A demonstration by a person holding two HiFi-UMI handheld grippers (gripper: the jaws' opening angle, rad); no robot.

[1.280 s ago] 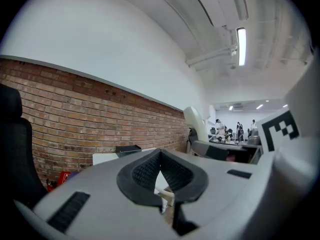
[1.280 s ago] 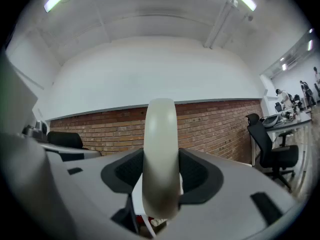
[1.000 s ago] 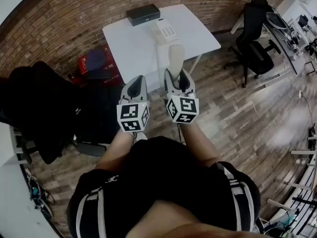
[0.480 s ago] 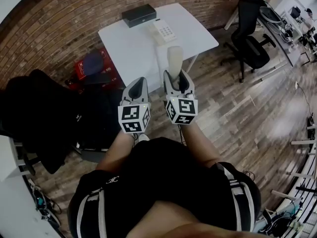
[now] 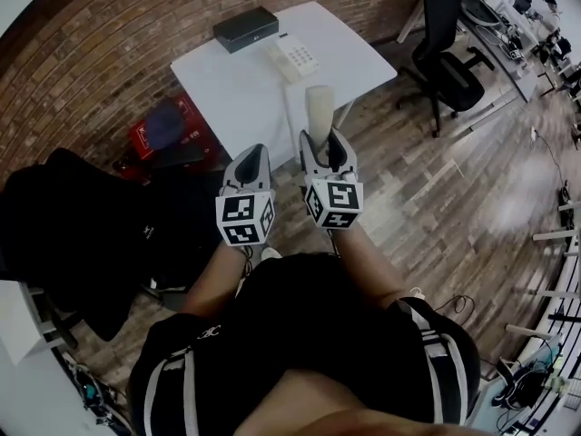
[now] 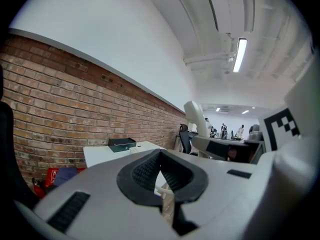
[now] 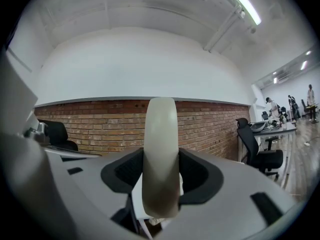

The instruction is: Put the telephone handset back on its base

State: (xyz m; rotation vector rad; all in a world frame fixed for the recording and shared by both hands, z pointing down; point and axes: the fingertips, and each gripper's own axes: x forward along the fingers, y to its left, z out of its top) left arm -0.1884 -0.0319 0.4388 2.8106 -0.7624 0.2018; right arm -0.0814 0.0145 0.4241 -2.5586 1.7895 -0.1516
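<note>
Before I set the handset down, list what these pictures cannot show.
- Phone base cradle and keys: head view, too small to read.
- Handset lower end: head view, hidden inside the right claw.
- Phone base in the right gripper view: blocked by the handset and the claw's body.
- Any cord: not made out in any view.
- Table near edge: left gripper view, covered by the left claw.

I saw a black box at the white table's far corner, a red box floored beside its left edge, and an office chair well apart.
</note>
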